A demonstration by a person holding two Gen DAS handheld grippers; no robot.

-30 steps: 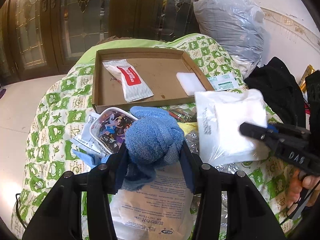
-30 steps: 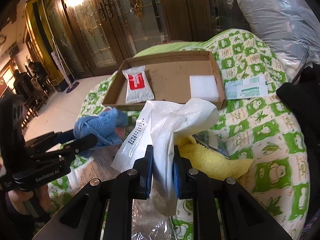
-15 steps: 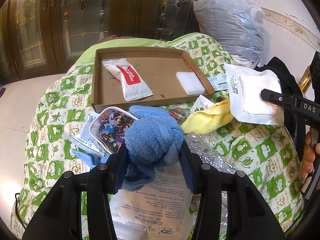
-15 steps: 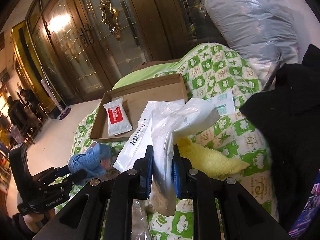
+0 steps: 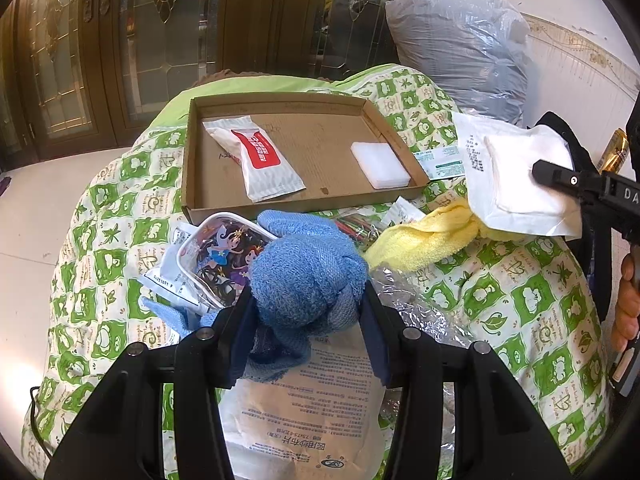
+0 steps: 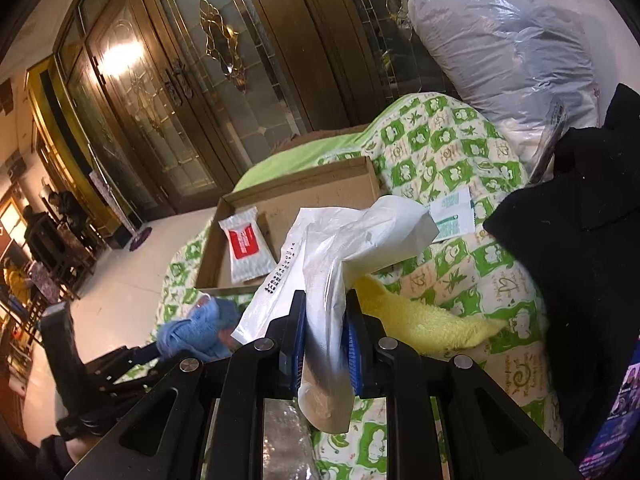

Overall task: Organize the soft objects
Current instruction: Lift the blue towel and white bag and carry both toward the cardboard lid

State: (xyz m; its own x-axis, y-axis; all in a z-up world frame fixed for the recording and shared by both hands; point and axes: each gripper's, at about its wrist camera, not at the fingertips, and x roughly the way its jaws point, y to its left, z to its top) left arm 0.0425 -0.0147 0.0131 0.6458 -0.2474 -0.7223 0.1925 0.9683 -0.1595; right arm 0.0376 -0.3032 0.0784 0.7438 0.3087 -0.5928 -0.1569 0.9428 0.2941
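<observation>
We have two soft things in hand and two already put away. Our left gripper (image 5: 306, 316) is clenched on a balled blue towel (image 5: 308, 276), holding it just above a printed paper packet (image 5: 308, 408) on the bed, near the front wall of the cardboard tray (image 5: 280, 208). Our right gripper (image 6: 324, 340) is clamped on a clear plastic pouch of white gauze (image 6: 332, 264), lifted clear of the green-and-white quilt (image 5: 532, 300) and hanging to the right of the tray.

Inside the tray lie a red-and-white wet-wipe pack (image 5: 256, 160) on the left and a white foam block (image 5: 380, 164) at the right wall, well apart, with plenty of bare cardboard between them. We judge these as the part done.

Left outside: the yellow towel (image 5: 424, 240) lying on the quilt just below the pouch, a cartoon-printed pouch (image 5: 224, 256) beside the blue towel, a small green-printed sachet (image 5: 440, 160) just right of the tray, and crinkled clear film (image 5: 412, 304) near our left gripper. Whether all of these belong in the tray we cannot tell.

We reckon the task is under half done, with both held items still to be placed.
</observation>
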